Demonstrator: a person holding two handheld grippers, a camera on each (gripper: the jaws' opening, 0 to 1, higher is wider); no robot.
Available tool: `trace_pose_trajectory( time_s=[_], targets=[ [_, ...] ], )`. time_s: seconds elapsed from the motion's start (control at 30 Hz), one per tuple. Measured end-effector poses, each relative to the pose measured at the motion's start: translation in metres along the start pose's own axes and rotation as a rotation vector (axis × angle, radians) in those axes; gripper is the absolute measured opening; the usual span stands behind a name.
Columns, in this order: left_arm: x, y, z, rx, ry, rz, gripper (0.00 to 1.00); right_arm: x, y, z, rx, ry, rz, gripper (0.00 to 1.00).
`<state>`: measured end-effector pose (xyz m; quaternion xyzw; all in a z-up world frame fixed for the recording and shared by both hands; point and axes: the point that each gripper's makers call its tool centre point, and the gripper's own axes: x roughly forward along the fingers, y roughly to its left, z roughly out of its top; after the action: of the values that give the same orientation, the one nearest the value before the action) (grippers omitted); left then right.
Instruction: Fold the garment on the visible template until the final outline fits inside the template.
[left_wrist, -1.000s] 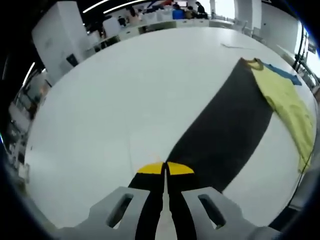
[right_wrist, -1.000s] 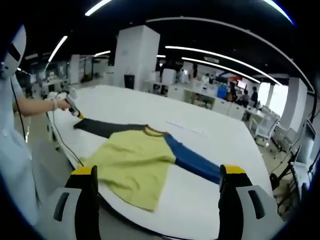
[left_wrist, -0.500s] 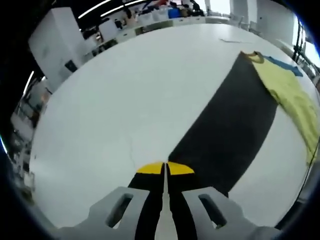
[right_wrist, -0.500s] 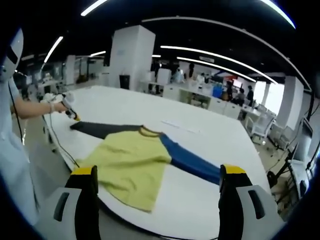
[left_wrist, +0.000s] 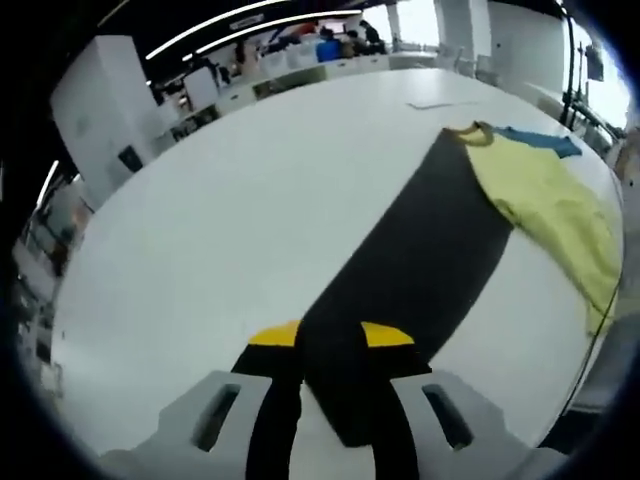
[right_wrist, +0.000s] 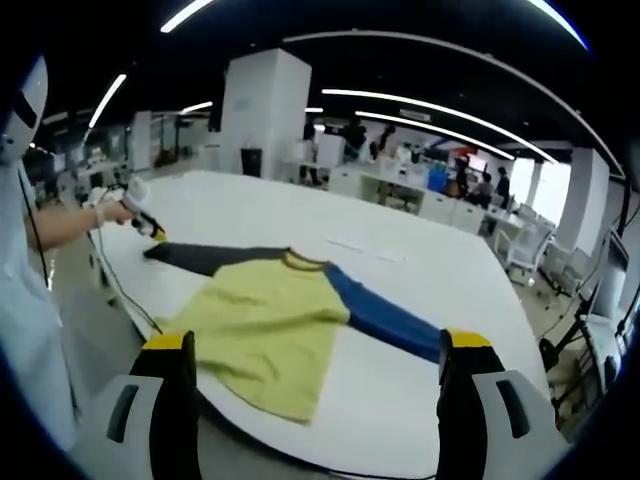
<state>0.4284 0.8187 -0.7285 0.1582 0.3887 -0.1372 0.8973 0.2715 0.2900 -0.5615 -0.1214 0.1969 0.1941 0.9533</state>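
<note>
In the left gripper view the left gripper (left_wrist: 331, 345) stands with its two yellow-tipped jaws parted at the bottom centre of the frame, and the black sleeve (left_wrist: 420, 260) of the shirt (left_wrist: 545, 195) runs up between them from the bottom edge toward the upper right; whether the jaws press on the cloth or only flank it cannot be told. The sleeve's cuff end lies between the jaw bases at the bottom of the frame. The yellow body of the shirt lies at the right of the frame, with a bit of the blue sleeve (left_wrist: 535, 140) at the upper right, all on the white table (left_wrist: 240, 200). No template outline can be made out on the table. In the right gripper view the right gripper (right_wrist: 315, 345) is wide open, its jaws at the lower left and lower right of the frame, well apart from the shirt (right_wrist: 265, 325), which lies spread flat in the middle of the frame between them and farther off; it holds nothing. There the black sleeve (right_wrist: 205, 257) reaches left to the left gripper (right_wrist: 150, 228), held low over the table's edge by a person's hand (right_wrist: 112, 208) on an arm stretched in from the left edge of the frame. The blue sleeve (right_wrist: 385, 320) runs toward the lower right, its end hidden behind the right jaw.
</note>
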Motion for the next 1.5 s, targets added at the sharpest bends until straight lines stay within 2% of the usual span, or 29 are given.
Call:
trace_pose_trajectory(
  time_s=[0.07, 0.2, 0.43, 0.5, 0.53, 0.97, 1.13, 1.17, 1.3, 1.5],
  targets=[
    [0.004, -0.013, -0.007, -0.005, 0.024, -0.039, 0.19, -0.001, -0.002, 0.000, 0.000, 0.001, -0.001, 1.00],
    [0.010, -0.024, -0.017, -0.019, 0.035, -0.070, 0.20, -0.002, -0.004, 0.001, -0.009, 0.005, -0.008, 1.00],
    [0.014, -0.017, -0.026, -0.051, 0.053, -0.040, 0.16, 0.000, -0.005, -0.001, -0.001, 0.007, -0.006, 1.00],
    [0.013, -0.020, -0.028, -0.078, 0.060, -0.053, 0.14, 0.001, -0.005, -0.001, 0.000, 0.006, -0.002, 1.00],
    [0.013, -0.020, -0.026, -0.083, 0.044, -0.056, 0.14, 0.001, -0.005, 0.000, 0.000, 0.006, -0.002, 1.00],
    [0.004, -0.020, -0.027, -0.111, 0.041, -0.042, 0.00, 0.001, -0.006, 0.001, -0.001, 0.004, -0.008, 1.00],
    [0.001, -0.011, -0.030, -0.129, 0.030, -0.021, 0.00, 0.003, -0.005, 0.002, -0.002, 0.004, -0.006, 1.00],
    [0.002, -0.001, -0.031, -0.134, 0.024, -0.012, 0.00, 0.003, -0.005, 0.002, -0.004, 0.005, -0.003, 1.00],
    [-0.004, 0.018, -0.031, -0.146, -0.006, 0.038, 0.00, 0.003, -0.005, 0.001, -0.007, 0.007, -0.001, 1.00],
    [-0.010, 0.040, -0.042, -0.157, 0.010, 0.083, 0.00, 0.005, -0.002, 0.003, -0.011, 0.003, 0.006, 1.00]
  ],
)
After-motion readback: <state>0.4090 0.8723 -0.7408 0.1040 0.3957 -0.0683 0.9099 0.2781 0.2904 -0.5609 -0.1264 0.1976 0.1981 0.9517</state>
